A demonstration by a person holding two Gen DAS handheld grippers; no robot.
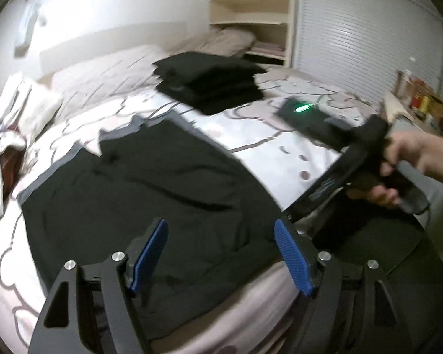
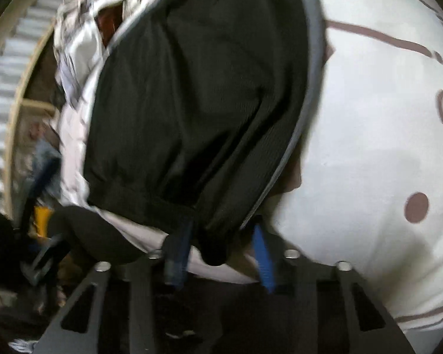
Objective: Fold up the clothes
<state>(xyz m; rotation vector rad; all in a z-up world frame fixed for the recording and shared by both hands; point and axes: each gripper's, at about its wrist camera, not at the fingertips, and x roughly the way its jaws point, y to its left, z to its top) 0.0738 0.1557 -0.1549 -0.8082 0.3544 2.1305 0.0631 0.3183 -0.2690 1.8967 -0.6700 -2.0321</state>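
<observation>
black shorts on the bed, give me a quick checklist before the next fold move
1. Left gripper open and free of cloth: ok, its blue pads stand wide apart above the black shorts.
2. Right gripper has the near edge between its fingers: cannot tell whether it is clamped; the picture is blurred.
3. Shorts lie flat: not ok, creases run across them and the near corner bunches.
4. Grey trim edge visible for alignment: ok.
5. Folded black stack apart from the shorts: ok.
6. Bedsheet beside the shorts bare for the fold: ok in the right wrist view.
</observation>
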